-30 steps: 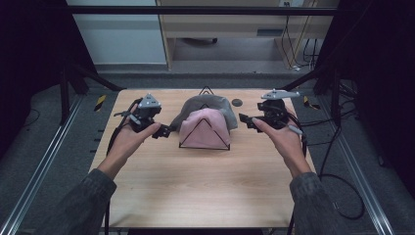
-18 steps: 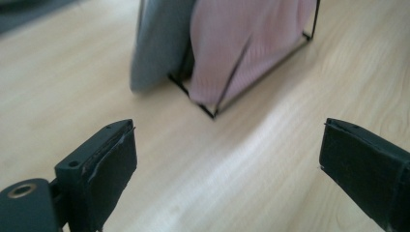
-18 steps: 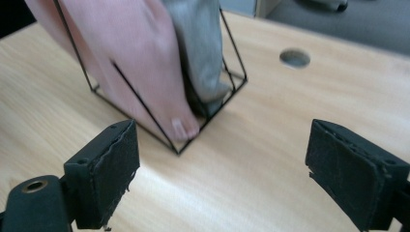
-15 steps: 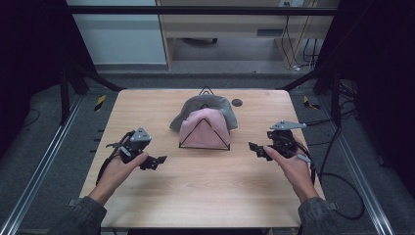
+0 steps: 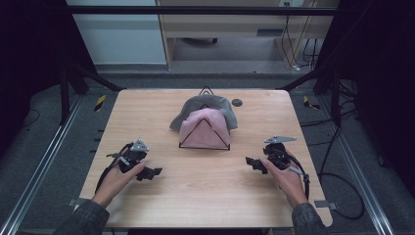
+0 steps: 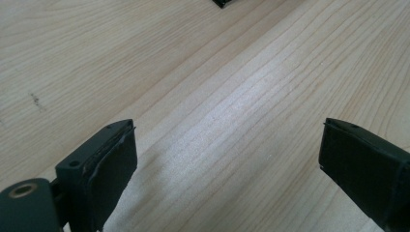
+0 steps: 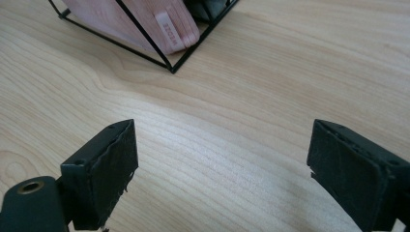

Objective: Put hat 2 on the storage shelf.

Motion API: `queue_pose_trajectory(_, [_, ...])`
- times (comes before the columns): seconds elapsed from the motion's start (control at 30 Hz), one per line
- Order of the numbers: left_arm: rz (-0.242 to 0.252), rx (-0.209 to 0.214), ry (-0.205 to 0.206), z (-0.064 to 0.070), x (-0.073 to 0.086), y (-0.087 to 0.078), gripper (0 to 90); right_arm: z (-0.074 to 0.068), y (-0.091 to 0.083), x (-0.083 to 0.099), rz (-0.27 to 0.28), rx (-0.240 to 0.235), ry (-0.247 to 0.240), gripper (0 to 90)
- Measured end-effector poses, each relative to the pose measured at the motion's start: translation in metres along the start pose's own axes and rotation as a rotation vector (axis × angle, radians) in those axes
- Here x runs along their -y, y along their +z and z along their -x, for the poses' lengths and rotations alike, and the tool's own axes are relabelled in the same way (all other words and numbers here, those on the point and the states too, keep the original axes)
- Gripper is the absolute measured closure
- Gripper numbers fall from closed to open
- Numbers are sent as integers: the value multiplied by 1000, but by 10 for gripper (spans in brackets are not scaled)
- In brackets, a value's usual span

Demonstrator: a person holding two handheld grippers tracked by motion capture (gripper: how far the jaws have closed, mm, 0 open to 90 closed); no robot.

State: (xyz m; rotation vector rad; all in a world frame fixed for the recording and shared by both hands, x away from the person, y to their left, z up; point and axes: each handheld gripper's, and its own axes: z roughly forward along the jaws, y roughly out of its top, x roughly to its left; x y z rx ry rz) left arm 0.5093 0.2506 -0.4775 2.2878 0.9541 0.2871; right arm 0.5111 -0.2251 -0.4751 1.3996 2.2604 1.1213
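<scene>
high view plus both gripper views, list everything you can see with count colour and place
table: one, light wood, centre of the high view
wire rack: one, black, three-cornered frame, middle of the table toward the far side
pink cloth: one, pink, draped over the wire rack; a small label shows in the right gripper view
grey cloth: one, grey, draped behind the pink cloth
round disc: one, dark, on the table right of the grey cloth
floor: grey, around the table
left tool: one, black, near left of the table, jaws open and empty
right tool: one, black, near right of the table, jaws open and empty
hands: two, each holding a tool
</scene>
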Motion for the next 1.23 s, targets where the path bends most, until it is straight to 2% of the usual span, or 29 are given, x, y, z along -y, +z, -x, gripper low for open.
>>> queue_pose_trajectory(0.23, [-39, 5, 34, 4, 5, 8, 55, -3, 7, 5, -26, -8, 7, 110])
queue_pose_trajectory(0.53, [-82, -3, 71, 11, 7, 15, 37, -6, 15, 12, -63, 11, -17, 102])
queue_pose_trajectory(0.67, [-74, -12, 75, 13, 8, 17, 7, -7, 20, 14, -86, 13, -21, 91])
queue_pose_trajectory(0.83, [-55, -11, 79, 13, 12, 16, 0, -13, 21, 17, -84, 26, -25, 64])
queue_pose_trajectory(0.93, [-57, -9, 82, 12, 13, 15, 0, -16, 22, 24, -43, 47, -58, 61])
queue_pose_trajectory(1.03, [-49, -13, 80, 13, 14, 15, 0, -22, 24, 32, -22, 94, -164, 55])
queue_pose_trajectory(1.07, [-47, -12, 79, 13, 14, 15, 0, -22, 24, 34, -4, 95, -161, 55])
queue_pose_trajectory(1.23, [-50, -9, 82, 13, 15, 14, 0, -23, 23, 35, -3, 91, -161, 55])
